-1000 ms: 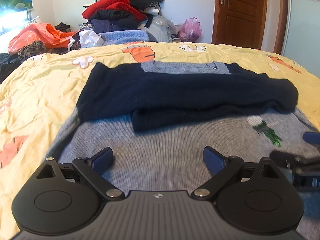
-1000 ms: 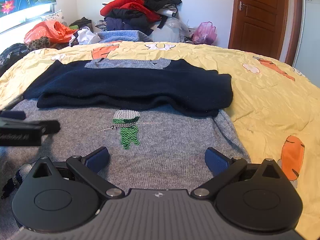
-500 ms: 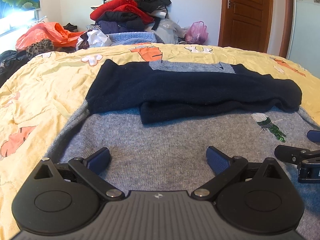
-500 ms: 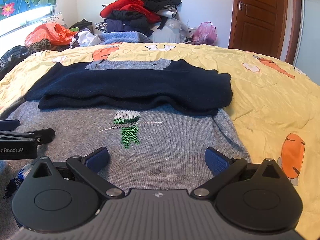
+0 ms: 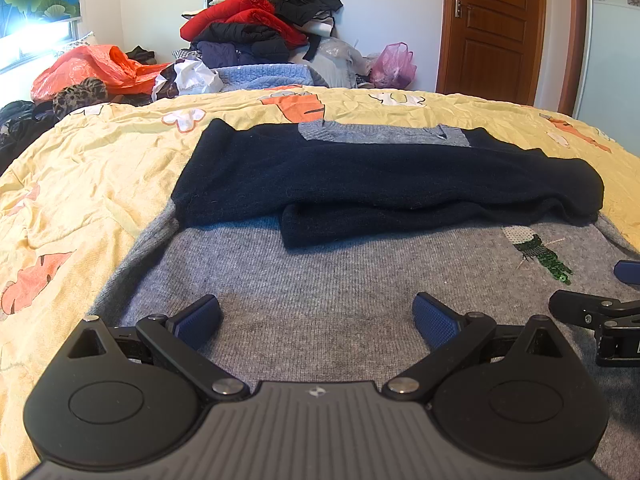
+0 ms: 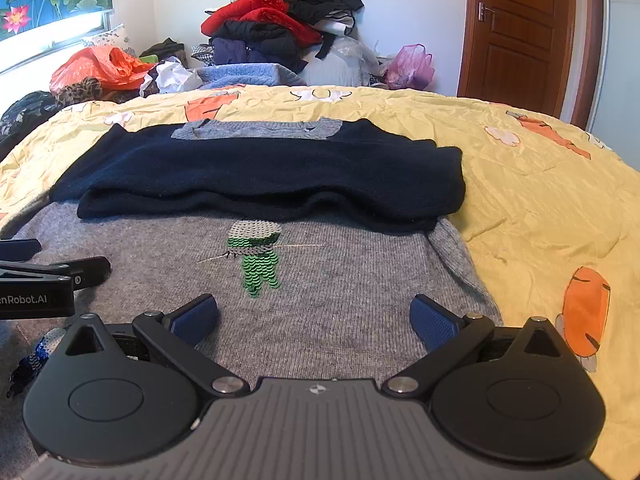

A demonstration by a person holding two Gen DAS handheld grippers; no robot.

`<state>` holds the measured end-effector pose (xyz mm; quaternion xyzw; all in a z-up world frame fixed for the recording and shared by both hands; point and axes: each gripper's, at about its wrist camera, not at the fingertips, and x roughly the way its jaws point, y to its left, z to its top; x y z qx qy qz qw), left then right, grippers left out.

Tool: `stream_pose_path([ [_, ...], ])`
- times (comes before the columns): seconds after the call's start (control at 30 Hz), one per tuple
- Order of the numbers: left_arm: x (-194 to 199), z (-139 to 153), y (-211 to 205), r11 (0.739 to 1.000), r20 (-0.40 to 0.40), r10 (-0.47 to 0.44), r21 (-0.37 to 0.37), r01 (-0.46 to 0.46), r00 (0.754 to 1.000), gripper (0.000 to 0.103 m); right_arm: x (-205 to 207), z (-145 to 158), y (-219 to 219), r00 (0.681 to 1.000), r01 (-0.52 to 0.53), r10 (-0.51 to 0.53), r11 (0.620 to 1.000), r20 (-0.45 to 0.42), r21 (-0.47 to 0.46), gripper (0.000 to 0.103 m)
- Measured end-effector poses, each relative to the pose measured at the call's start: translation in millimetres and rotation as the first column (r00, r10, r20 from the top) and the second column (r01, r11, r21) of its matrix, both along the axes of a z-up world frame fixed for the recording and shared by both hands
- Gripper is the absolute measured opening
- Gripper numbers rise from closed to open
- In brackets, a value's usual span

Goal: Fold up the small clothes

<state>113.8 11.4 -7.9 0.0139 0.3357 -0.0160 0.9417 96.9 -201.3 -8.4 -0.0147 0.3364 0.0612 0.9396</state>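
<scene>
Bed: yellow bedspread [image 5: 100, 184] with orange prints filled the room's foreground; a clothes pile [image 5: 256, 28] rose behind it.
Sweater: grey sweater [image 5: 320, 280] lay flat on the bedspread, navy sleeves [image 6: 260, 176] folded across its chest.
Left gripper [image 5: 316, 318]: jaws wide apart, empty, over the sweater's hem.
Right gripper [image 6: 314, 318]: jaws spread, empty, just short of the sweater's green sequin figure [image 6: 256, 260].
</scene>
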Motion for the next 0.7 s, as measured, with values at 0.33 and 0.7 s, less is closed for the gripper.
stream_pose_path([
  [0.33, 0.1, 0.0, 0.4, 1.000, 0.000, 0.000, 0.000, 0.000, 1.000, 0.103, 0.2, -0.2, -0.3, 1.000, 0.000, 0.000, 1.000, 0.000, -0.001, 0.103],
  [0.7, 0.1, 0.0, 0.4, 1.000, 0.000, 0.000, 0.000, 0.000, 1.000, 0.103, -0.4, 0.4, -0.6, 1.000, 0.000, 0.000, 1.000, 0.002, 0.010, 0.103],
])
